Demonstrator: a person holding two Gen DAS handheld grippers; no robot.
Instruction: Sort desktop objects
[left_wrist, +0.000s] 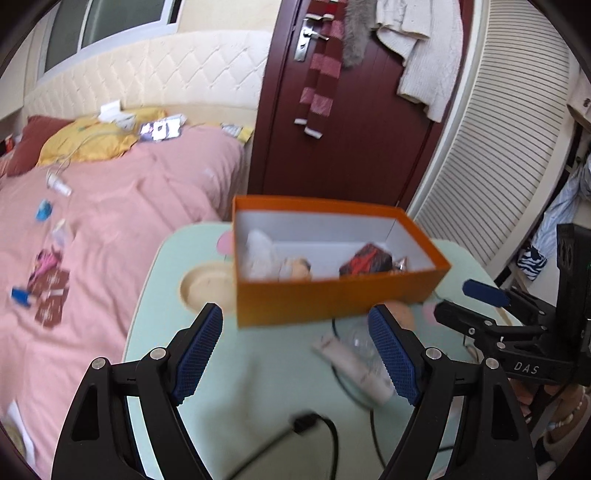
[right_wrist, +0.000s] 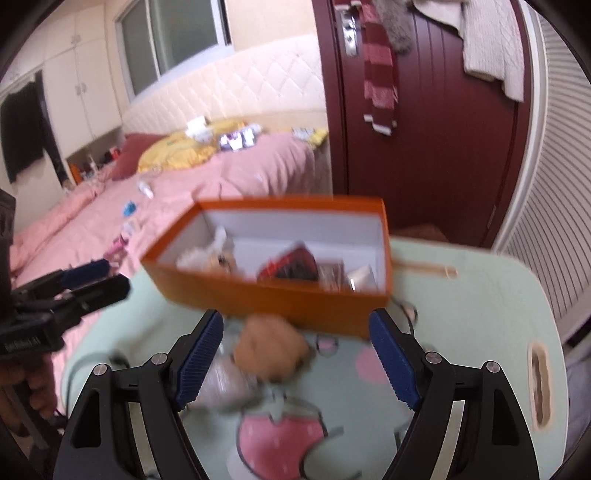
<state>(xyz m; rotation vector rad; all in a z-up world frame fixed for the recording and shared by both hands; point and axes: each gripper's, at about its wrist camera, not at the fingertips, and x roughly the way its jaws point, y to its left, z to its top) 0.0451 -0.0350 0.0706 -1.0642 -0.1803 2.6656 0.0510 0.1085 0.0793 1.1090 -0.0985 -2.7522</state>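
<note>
An open orange box (left_wrist: 332, 299) stands on the pale green lap table (left_wrist: 229, 376), holding a red-black packet (left_wrist: 365, 262), a clear bag and a small toy. My left gripper (left_wrist: 295, 350) is open and empty above the table, just in front of the box. A white tube (left_wrist: 354, 363) and a clear plastic piece lie by its right finger. My right gripper (right_wrist: 295, 354) is open and empty, in front of the box (right_wrist: 280, 295). A tan plush lump (right_wrist: 271, 349) and a wrapped clear item (right_wrist: 225, 384) lie between its fingers on the table.
A black cable with a plug (left_wrist: 314, 424) runs across the near table. A round recess (left_wrist: 207, 286) sits left of the box. A pink bed (left_wrist: 92, 229) strewn with small items lies to the left. A dark red door (left_wrist: 354, 122) and slatted doors stand behind.
</note>
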